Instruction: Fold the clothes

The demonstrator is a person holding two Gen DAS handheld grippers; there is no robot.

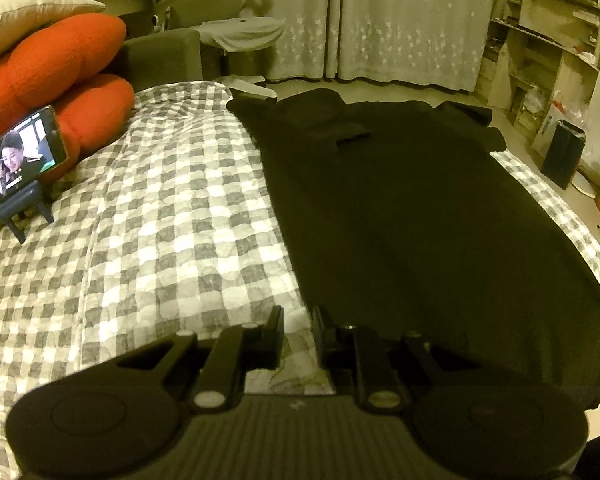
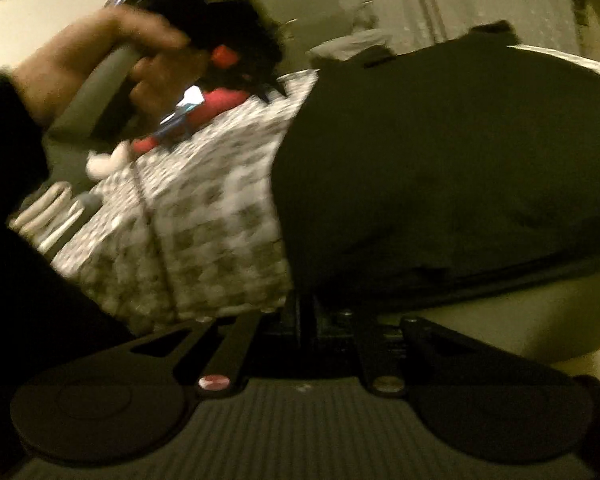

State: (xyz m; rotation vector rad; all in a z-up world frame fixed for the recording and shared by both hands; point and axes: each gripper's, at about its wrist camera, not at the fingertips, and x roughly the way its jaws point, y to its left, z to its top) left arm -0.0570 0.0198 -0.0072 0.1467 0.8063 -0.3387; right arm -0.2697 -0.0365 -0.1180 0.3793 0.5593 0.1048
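Black garment (image 1: 420, 208); grey-white checked bedcover (image 1: 160, 200); orange-red cushions (image 1: 56, 64); star-patterned pale curtains (image 1: 380, 20).

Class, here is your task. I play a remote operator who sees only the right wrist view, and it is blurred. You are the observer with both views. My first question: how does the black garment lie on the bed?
Observer: The black garment lies spread out flat on the checked bedspread, along the right side of the bed in the left wrist view.
Operator: Is anything standing near it?
Observer: A phone on a stand, its screen lit, stands well to the garment's left, in front of orange cushions.
Operator: What is the left gripper doing?
Observer: Its fingers stand slightly apart at the garment's near left edge, with only bedspread showing between them.
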